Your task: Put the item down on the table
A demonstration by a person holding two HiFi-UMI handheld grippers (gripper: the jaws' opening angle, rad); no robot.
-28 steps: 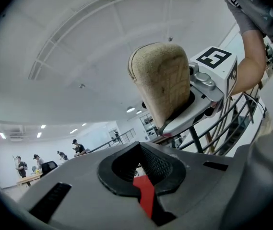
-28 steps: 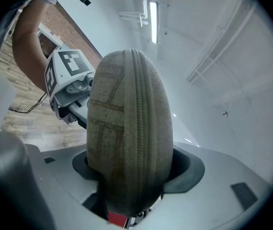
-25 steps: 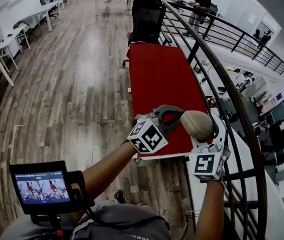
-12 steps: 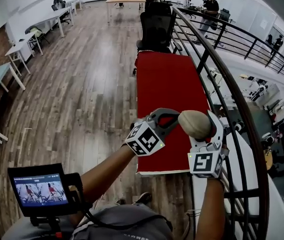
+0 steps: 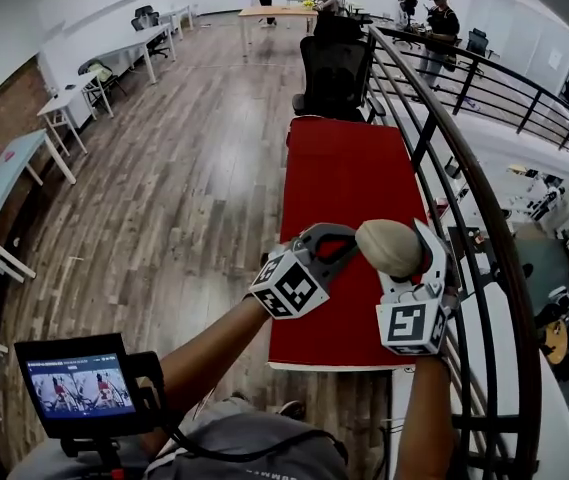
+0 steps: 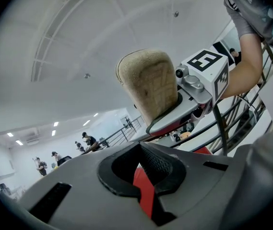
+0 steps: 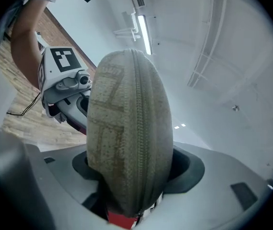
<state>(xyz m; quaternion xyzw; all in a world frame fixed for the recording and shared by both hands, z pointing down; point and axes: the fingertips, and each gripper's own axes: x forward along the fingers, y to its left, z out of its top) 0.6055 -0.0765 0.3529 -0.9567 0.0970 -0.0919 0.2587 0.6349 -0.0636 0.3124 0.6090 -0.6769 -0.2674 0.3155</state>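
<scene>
I have the right gripper (image 5: 410, 260) clamped on the pouch (image 5: 389, 246). Its own view shows both jaws pressed against the lower part of the pouch (image 7: 129, 128), with the zip running up the middle and facing the camera. The pouch is a beige fabric one, rounded, and most of it stands out past the jaws. It is held up in the air and not resting on anything. From the head view it sits over the right edge of the red table (image 5: 344, 178), toward the near right corner.

The left gripper (image 5: 346, 240) is empty. In its view the jaws are together, with only a thin slit of red showing through them and nothing caught there. Its tip sits just beside the left side of the pouch (whether it actually touches, I cannot tell from here). Both grippers point upward, so their cameras mostly see ceiling, and each one has the other in sight past the pouch (image 6: 148, 87).

A black chair (image 5: 336, 63) stands at the table's far end, and a dark railing (image 5: 469, 183) runs along the right edge. A small monitor (image 5: 72, 386) is mounted at the lower left of the head view, over the wood floor (image 5: 174, 198).
</scene>
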